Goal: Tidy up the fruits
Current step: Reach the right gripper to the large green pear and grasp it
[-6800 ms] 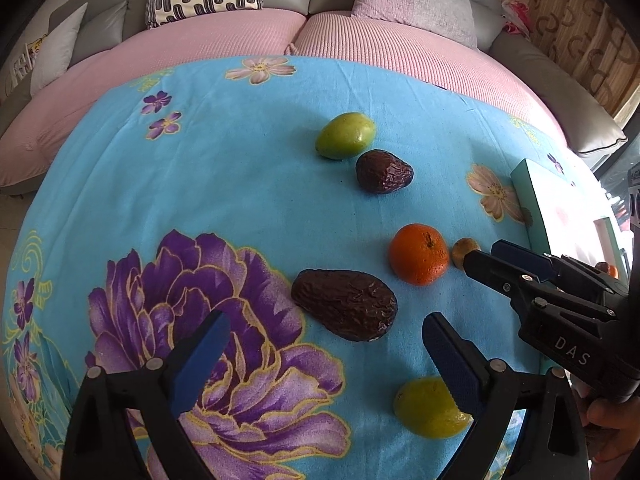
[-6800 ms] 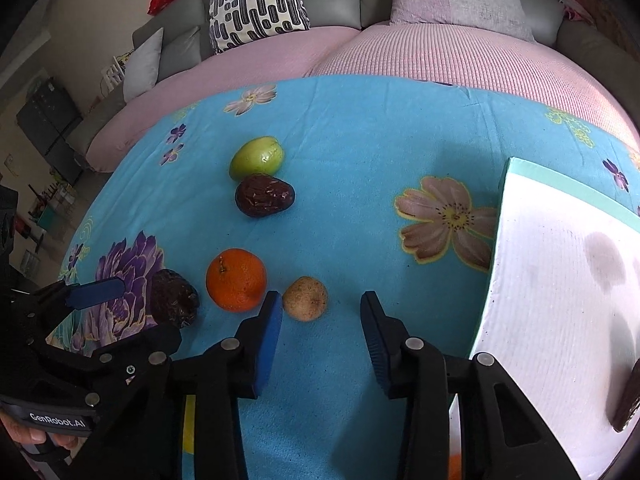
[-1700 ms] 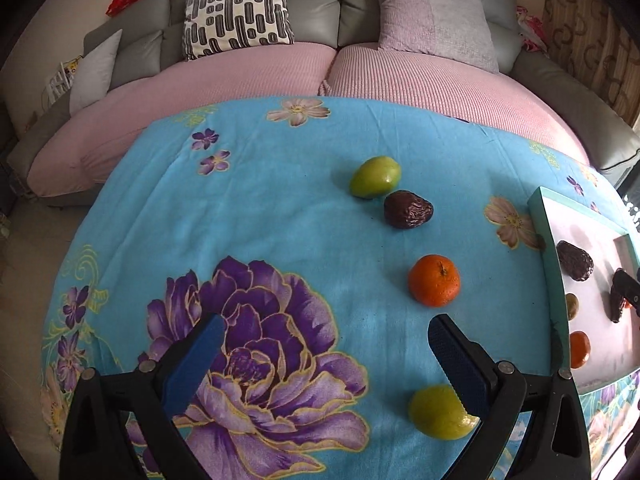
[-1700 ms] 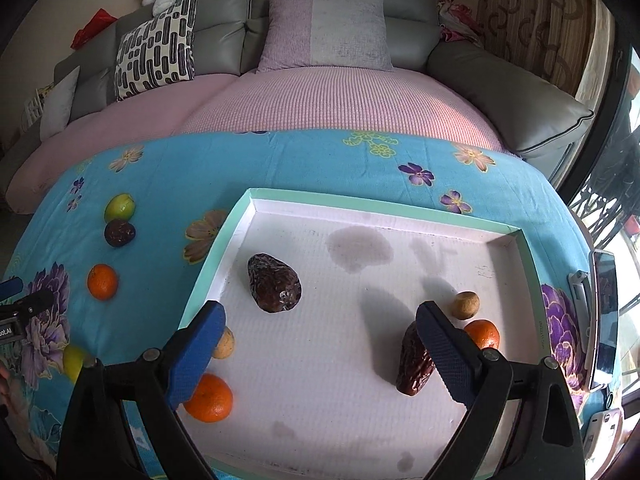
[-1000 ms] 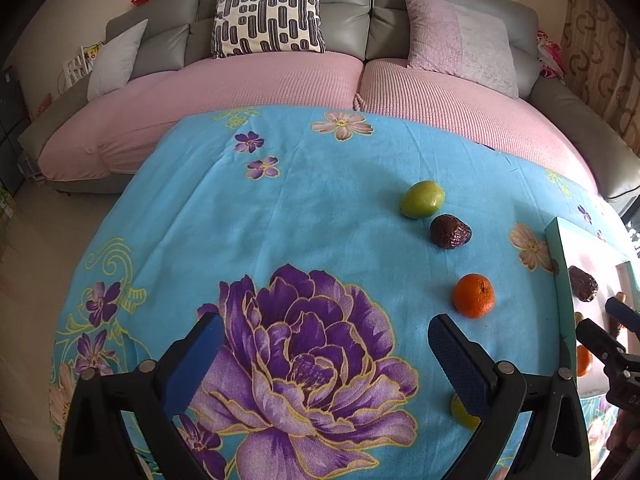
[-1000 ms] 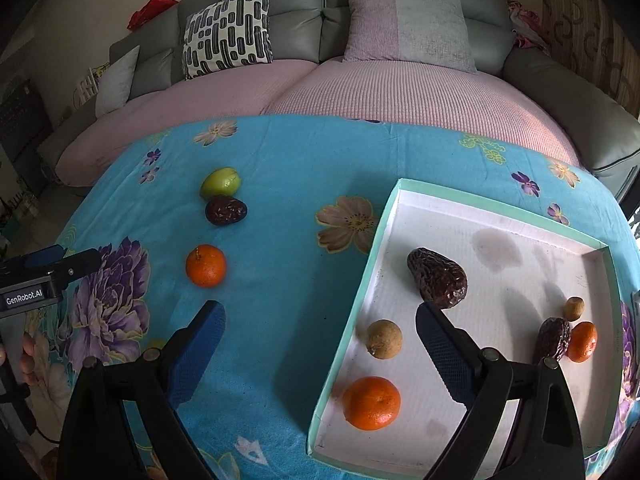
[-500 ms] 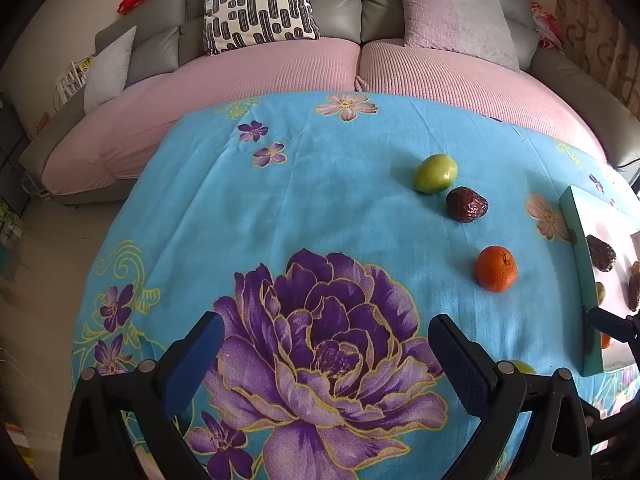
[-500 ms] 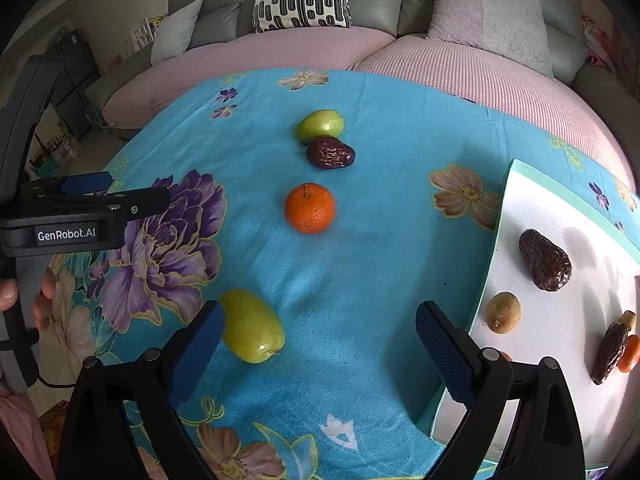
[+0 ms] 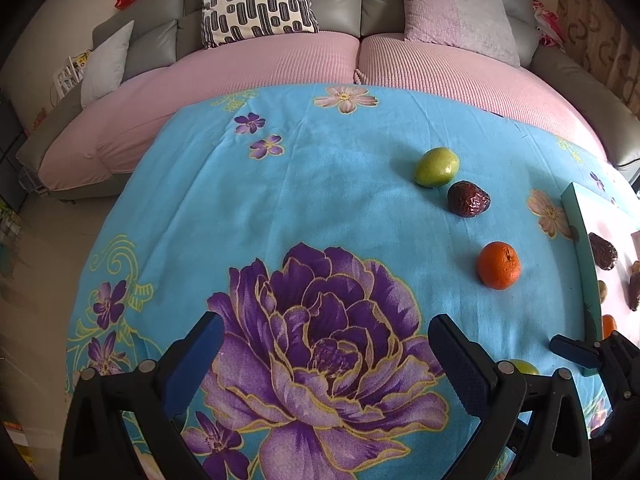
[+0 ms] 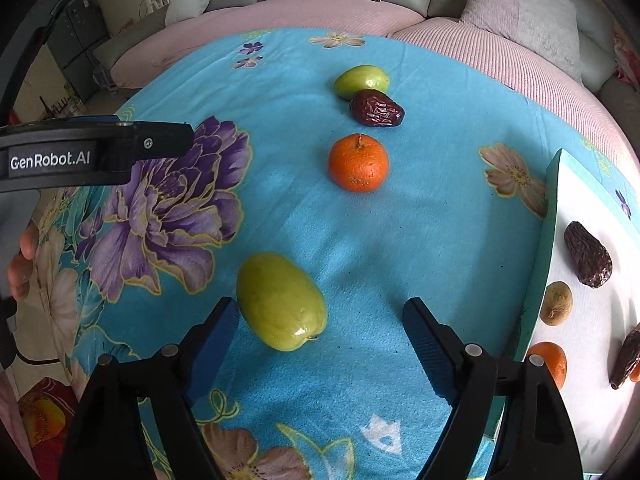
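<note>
**Swinging back from the tray to the last loose fruit**

Turning away from the tray point(image 10: 538, 264), where it hung a second or two ago, the right hand-held gripper point(image 10: 320, 326) now sits low over the blue floral cloth point(image 10: 420, 240) with its jaws spread wide and empty. The near green fruit point(image 10: 282, 306) lies just ahead of its left fingertip, off-centre in the gap, not yet bracketed. That reads as the start of the next pick.

The left hand-held gripper point(image 9: 322, 346) is also wide open and holding nothing, hovering over the purple flower print, well apart from any fruit.

Four pieces remain on the cloth: the near green fruit, an orange point(image 10: 358, 163), a dark date point(image 10: 377, 109) and a far green fruit point(image 10: 361, 81) touching or just beside it. The tray already carries a date, a small brown fruit, an orange and what looks like more at the cropped edge, so roughly half the sorting seems done.
</note>
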A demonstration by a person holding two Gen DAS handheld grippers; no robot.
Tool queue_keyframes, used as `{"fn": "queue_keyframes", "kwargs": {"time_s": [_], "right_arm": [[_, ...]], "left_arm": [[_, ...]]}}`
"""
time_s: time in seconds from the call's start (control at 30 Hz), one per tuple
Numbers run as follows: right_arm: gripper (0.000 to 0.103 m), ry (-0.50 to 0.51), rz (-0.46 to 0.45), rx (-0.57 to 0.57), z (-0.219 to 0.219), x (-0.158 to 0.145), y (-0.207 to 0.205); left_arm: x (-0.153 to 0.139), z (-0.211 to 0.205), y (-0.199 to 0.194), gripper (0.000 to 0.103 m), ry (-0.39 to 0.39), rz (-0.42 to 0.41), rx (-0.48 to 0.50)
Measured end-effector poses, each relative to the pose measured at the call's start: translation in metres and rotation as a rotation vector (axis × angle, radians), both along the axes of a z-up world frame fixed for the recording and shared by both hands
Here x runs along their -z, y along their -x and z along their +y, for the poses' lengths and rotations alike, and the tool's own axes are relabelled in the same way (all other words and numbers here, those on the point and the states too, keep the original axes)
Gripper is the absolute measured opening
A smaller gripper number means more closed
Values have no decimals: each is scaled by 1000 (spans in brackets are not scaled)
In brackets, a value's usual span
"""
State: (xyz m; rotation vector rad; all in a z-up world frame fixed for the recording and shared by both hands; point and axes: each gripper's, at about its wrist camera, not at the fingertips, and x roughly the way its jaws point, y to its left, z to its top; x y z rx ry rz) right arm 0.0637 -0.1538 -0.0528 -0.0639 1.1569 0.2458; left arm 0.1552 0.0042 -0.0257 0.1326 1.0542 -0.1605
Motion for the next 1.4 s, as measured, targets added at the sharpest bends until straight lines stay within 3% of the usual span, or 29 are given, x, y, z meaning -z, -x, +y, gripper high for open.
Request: {"fn": "queue_keyframes", "kwargs": {"time_s": [0.13, 0.27, 0.43, 0.77, 0.93, 1.07, 1.4], "right_arm": [[67, -8, -11, -15, 6, -1, 0], [63, -12, -10, -38, 11, 1, 0], [46, -29, -16, -48, 13, -2, 0], [45, -52, -57, -5, 0, -17, 2], [37, -68, -92, 58, -20, -27, -1], [36, -81, -110, 113, -38, -36, -4], [36, -93, -47, 110, -43, -24, -7]], "left_arm": [[2, -1, 0, 103, -3, 5, -3], [5, -3, -2, 103, -9, 13, 0], [7, -6, -1, 103, -12, 14, 4], [7, -6, -2, 103, -5, 11, -21], [1, -3, -2, 103, 33, -12, -48], [1, -9, 0, 103, 37, -21, -40], [14, -25, -2, 103, 114, 44, -22]]}}
